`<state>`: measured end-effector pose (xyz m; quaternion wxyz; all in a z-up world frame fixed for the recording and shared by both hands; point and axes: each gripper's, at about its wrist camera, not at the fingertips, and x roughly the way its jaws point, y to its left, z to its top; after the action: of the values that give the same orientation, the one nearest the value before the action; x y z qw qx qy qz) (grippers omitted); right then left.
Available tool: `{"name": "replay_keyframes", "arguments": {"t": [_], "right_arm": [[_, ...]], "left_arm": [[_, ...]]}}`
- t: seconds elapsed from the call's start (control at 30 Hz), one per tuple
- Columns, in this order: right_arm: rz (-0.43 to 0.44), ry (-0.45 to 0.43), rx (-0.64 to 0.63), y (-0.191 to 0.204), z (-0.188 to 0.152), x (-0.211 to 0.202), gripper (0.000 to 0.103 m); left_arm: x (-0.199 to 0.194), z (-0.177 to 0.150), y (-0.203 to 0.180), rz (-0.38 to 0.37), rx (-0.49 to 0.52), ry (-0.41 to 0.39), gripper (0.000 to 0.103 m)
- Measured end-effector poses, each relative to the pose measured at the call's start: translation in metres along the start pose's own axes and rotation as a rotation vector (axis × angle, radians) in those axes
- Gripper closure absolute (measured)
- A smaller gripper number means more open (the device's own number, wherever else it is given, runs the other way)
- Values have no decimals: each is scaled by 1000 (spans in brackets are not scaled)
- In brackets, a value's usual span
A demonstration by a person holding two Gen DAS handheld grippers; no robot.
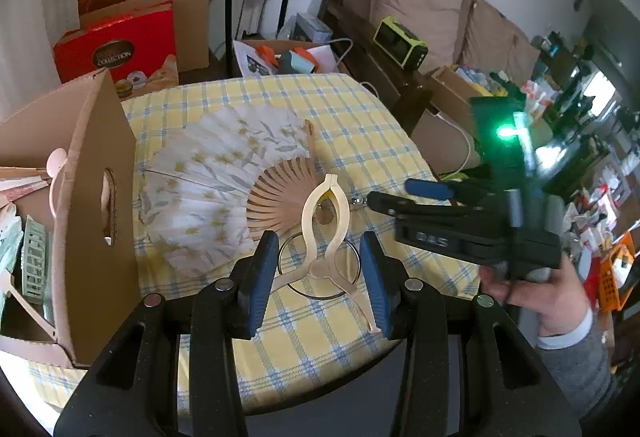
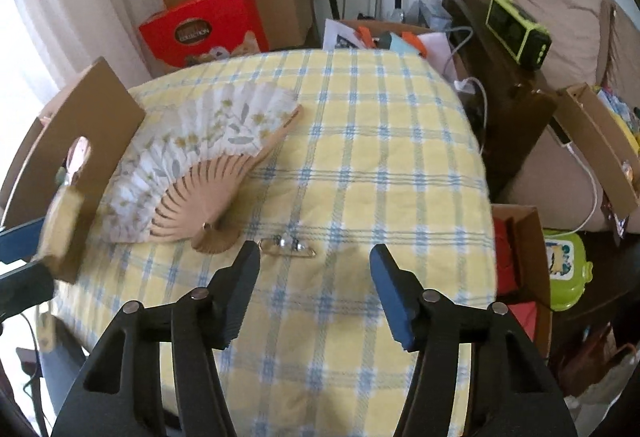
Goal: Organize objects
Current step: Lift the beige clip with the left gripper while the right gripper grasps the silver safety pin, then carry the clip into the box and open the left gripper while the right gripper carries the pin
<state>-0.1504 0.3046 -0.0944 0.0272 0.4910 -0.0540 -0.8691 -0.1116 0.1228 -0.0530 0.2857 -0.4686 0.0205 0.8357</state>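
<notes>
The left gripper [image 1: 320, 269] is clamped on a cream plastic clip [image 1: 326, 233], its blue pads [image 1: 262, 273] pressing the clip's splayed handles while the clip's closed tip points away from the camera. Just behind the clip a thin metal ring [image 1: 349, 287] shows against the yellow-and-blue checked tablecloth [image 1: 360, 125]. Beyond the clip's tip lies an open paper folding fan [image 1: 224, 189] with wooden ribs. To the gripper's left stands an open cardboard box [image 1: 100, 197] with assorted items inside.

The right gripper [image 2: 314, 293] hovers over the cloth with its jaws apart and nothing between them. Just ahead of its fingertips lies a small metal pin [image 2: 288, 244]; the fan sits ahead and to its left.
</notes>
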Motion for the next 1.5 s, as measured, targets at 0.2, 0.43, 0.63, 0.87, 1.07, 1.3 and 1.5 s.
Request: {"name": "replay_keyframes", "arguments": {"t": [0.2, 0.43, 0.63, 0.87, 1.07, 1.3, 1.5], "right_arm": [[-14, 32, -7, 10, 1, 19, 51], [-95, 28, -92, 27, -2, 30, 74], [-73, 25, -98, 25, -4, 29, 92], [3, 15, -57, 17, -6, 19, 95], [35, -12, -43, 11, -5, 0, 95], [52, -40, -40, 15, 3, -24, 95], [124, -82, -50, 33, 10, -50, 95]], "left_arm": [[-7, -1, 6, -2, -11, -9, 64], [-14, -3, 9, -8, -23, -21, 64], [-21, -3, 12, -13, -28, -29, 64], [-27, -4, 15, -23, -37, -40, 64], [-32, -4, 20, -30, -51, -48, 64], [-49, 0, 27, -25, -60, -67, 64], [-74, 3, 44, 14, -75, -100, 64]]}}
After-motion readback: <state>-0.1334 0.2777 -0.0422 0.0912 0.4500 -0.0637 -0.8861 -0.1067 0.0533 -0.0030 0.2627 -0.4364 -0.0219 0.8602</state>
